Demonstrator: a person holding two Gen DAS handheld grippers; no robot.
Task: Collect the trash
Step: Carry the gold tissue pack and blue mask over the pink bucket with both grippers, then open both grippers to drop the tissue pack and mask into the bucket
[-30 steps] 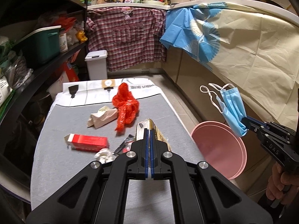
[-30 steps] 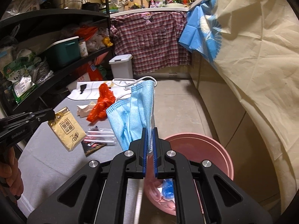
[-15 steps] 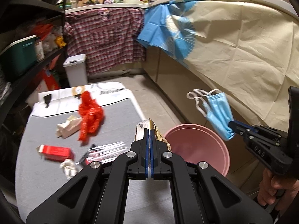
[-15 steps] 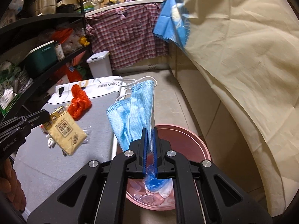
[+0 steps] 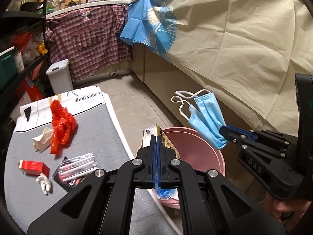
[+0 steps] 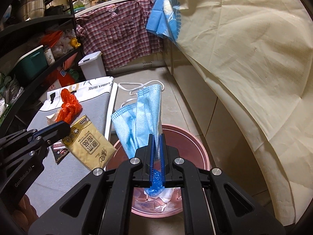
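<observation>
Blue face mask (image 6: 139, 117) sticks up lengthwise from the right gripper (image 6: 156, 143), pinched tight, straps on top, over the pink bucket (image 6: 203, 152). Left gripper (image 5: 156, 146) clamps a gold packet (image 6: 90, 143) by the bucket's rim, corner tilting down.

The face mask (image 6: 140, 115) is pleated, matt non-woven cloth. The gold tissue packet (image 6: 89, 144) looks like glossy plastic film. The pink bucket (image 6: 203, 156) is smooth plastic. The red bag (image 5: 61, 125) is crinkled, shiny plastic; the tabletop (image 5: 93, 123) is possibly matt grey fabric.

Mask (image 6: 140, 115) and packet (image 6: 91, 143) above bucket (image 6: 203, 152)
</observation>
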